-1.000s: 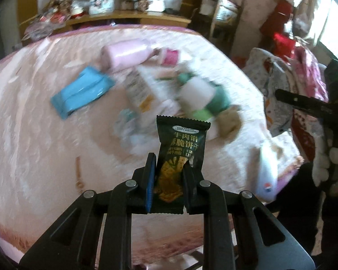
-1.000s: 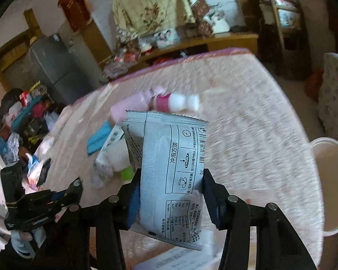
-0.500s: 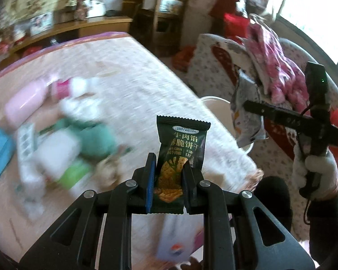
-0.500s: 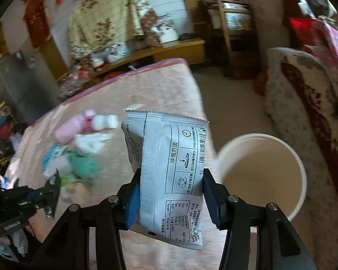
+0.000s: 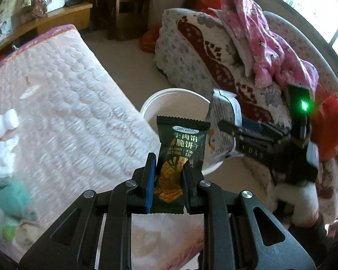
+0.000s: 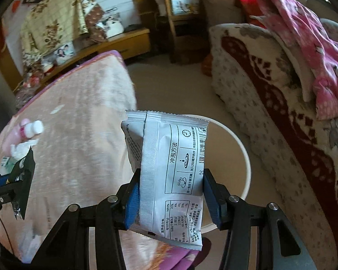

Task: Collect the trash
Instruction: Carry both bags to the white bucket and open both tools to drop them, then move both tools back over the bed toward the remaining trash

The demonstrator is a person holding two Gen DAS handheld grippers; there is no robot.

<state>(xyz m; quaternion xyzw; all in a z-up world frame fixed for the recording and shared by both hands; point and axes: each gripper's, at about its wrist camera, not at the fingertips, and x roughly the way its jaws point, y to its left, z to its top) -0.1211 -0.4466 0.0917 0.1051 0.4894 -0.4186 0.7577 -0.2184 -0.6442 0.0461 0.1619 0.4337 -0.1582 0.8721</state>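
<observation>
Left gripper (image 5: 167, 181) clamped narrow on dark green biscuit packet (image 5: 180, 155), packet upright, near rim of white bucket (image 5: 169, 96). Right gripper (image 6: 169, 194) pinching silver sachet (image 6: 169, 171) by its sides, above bucket mouth. Bucket on floor between pink quilted bed (image 5: 63, 112) at left and patterned sofa (image 6: 270, 94) at right. Small white bottle (image 6: 35, 127) lying on bed, far left.

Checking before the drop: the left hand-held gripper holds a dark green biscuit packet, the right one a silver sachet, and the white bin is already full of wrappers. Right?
Not quite. The bin looks empty in the right wrist view. The rest holds: the left hand-held gripper grips the biscuit packet, the right hand-held gripper the sachet.
</observation>
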